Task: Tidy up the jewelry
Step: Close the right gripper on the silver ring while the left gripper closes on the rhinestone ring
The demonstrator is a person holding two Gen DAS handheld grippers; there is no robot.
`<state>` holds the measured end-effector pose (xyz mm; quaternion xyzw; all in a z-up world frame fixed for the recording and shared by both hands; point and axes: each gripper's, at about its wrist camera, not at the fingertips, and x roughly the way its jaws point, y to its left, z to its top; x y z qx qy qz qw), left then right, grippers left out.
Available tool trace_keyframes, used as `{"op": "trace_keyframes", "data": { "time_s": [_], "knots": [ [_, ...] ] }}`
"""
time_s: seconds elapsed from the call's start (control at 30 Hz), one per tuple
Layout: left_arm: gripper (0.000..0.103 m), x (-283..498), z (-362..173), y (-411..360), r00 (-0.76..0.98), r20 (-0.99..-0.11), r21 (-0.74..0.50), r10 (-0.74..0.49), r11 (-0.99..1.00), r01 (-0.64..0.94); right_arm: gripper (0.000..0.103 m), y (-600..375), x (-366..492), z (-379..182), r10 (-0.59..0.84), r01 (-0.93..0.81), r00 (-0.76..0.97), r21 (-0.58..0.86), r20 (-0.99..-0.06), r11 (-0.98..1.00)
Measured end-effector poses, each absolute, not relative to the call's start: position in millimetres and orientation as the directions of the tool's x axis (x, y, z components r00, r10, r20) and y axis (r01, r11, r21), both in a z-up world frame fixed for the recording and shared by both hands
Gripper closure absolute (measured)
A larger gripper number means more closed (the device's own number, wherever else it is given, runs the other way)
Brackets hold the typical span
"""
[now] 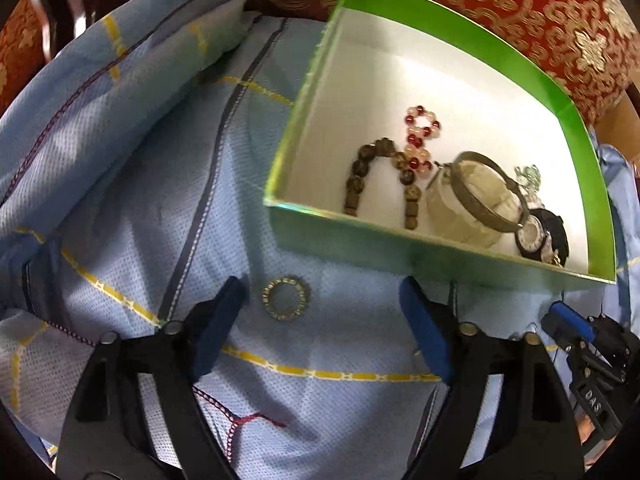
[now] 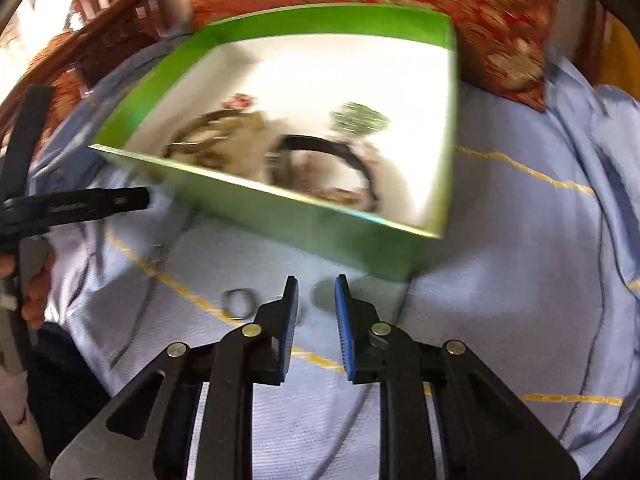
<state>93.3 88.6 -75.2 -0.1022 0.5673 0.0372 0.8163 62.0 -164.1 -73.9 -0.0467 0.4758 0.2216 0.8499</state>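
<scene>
— Where's the ring point(image 1: 286, 298)?
— On the blue cloth point(image 1: 120, 208), just in front of the green box point(image 1: 360, 240), between the left gripper's point(image 1: 322, 312) spread fingers, untouched.
— And the right gripper point(image 2: 316, 300)?
— Fingers nearly together, a narrow gap, gripping nothing.
— The box?
— It holds a bead bracelet point(image 1: 362, 178), a bangle point(image 1: 486, 184) and a watch point(image 1: 540, 236).

My box point(image 1: 460, 44) is bright green outside, white within. The cloth point(image 1: 120, 208) under it is pale blue, lined yellow and grey. The cushion point(image 1: 540, 12) is red with gold scrolls. My tools' pads point(image 2: 344, 320) are blue.
</scene>
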Motion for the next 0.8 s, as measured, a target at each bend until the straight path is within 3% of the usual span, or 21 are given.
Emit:
{"op": "trace_keyframes", "data": {
  "time_s": [0.03, 0.13, 0.33, 0.43, 0.57, 0.67, 0.8],
  "knots": [
    [0.027, 93.9, -75.2, 86.7, 0.353, -0.934, -0.123, -0.057, 0.979, -0.166, 0.081, -157.5, 57.7, -71.6, 0.342, -0.450, 0.451, 0.121, -0.824, 0.885],
    [0.027, 96.1, -76.4, 76.6, 0.350, -0.936, -0.095, -0.040, 0.985, -0.143, 0.054, -129.8, 42.5, -69.2, 0.334, -0.535, 0.475, 0.035, -0.814, 0.844],
    [0.027, 96.9, -78.8, 62.1, 0.351, -0.936, -0.062, -0.016, 0.991, -0.121, 0.054, -101.6, 38.8, -86.3, 0.253, -0.563, 0.498, -0.088, -0.829, 0.822],
    [0.027, 93.2, -78.6, 47.4, 0.355, -0.935, -0.037, 0.002, 0.994, -0.101, 0.068, -98.8, 35.2, -85.3, 0.266, -0.579, 0.480, -0.074, -0.836, 0.812],
    [0.048, 93.4, -79.7, 34.4, 0.375, -0.925, 0.031, 0.055, 0.997, -0.070, 0.081, -104.2, 32.3, -85.0, 0.280, -0.590, 0.472, -0.064, -0.836, 0.805],
    [0.068, 90.0, -77.0, 36.5, 0.386, -0.922, 0.007, 0.025, 0.999, -0.046, 0.081, -108.3, 29.0, -82.8, 0.281, -0.592, 0.472, -0.064, -0.835, 0.804],
    [0.081, 88.9, -76.4, 31.7, 0.388, -0.922, 0.007, 0.016, 1.000, -0.024, 0.082, -106.2, 30.8, -81.4, 0.286, -0.592, 0.469, -0.057, -0.836, 0.804]
  ]
}}
